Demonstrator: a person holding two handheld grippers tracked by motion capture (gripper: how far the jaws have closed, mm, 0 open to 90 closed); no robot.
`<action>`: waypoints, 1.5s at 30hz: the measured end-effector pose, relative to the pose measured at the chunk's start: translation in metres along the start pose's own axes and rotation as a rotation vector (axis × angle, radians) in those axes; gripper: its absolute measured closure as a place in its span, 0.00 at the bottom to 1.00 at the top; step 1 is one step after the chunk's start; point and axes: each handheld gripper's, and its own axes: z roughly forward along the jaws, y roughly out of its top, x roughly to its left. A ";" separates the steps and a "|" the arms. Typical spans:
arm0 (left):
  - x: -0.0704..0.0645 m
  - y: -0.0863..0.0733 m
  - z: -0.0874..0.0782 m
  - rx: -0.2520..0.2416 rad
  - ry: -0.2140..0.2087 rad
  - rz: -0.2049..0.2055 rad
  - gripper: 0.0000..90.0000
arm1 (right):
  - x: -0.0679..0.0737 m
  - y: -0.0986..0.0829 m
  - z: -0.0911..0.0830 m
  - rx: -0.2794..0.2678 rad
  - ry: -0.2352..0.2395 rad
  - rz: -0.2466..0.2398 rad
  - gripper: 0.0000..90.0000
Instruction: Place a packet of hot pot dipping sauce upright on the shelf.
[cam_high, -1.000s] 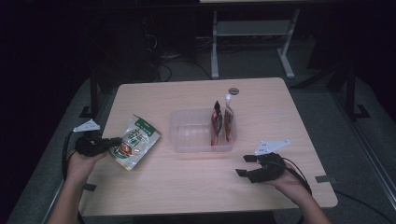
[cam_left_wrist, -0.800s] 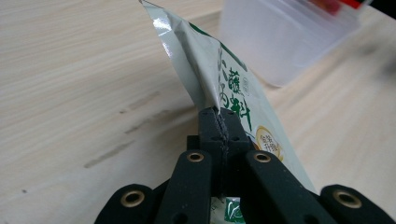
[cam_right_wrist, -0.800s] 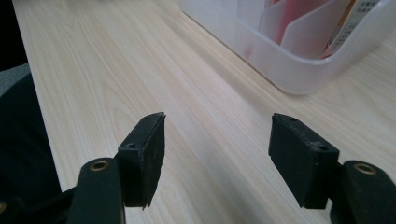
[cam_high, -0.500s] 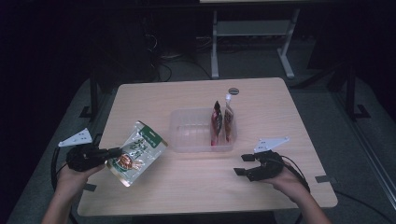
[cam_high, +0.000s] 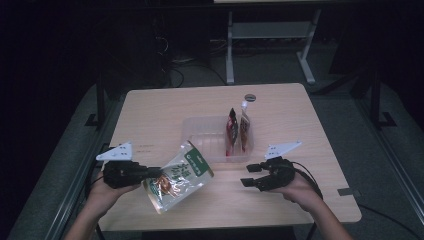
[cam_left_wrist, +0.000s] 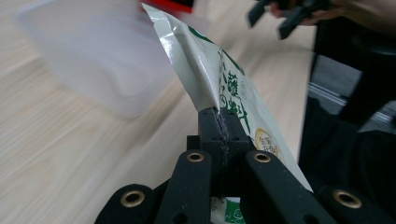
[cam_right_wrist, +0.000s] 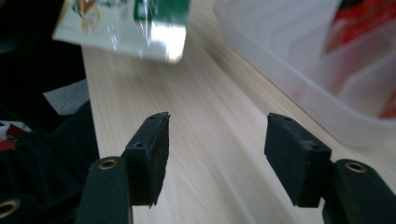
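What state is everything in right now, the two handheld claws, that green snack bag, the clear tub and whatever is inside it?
Left gripper: fingers shut on the snack bag's edge.
Right gripper: fingers open, holding nothing.
Snack bag: sealed, lifted, tilted.
Clear tub: uncovered, on the table.
Red packets: standing upright in the tub's right end.

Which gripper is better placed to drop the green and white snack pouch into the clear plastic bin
Left. The left gripper is already shut on the green and white snack pouch beside the clear plastic bin; the right gripper is open and holds nothing.
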 end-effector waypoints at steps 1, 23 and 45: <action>-0.002 0.002 0.004 0.005 -0.019 0.007 1.00 | 0.000 0.003 0.002 0.001 0.008 -0.005 0.44; -0.019 0.043 0.067 0.022 -0.198 0.148 1.00 | -0.004 0.026 0.013 -0.067 0.230 -0.004 0.50; -0.015 0.045 0.070 -0.006 -0.179 0.163 1.00 | -0.003 0.023 0.011 -0.073 0.295 -0.012 0.92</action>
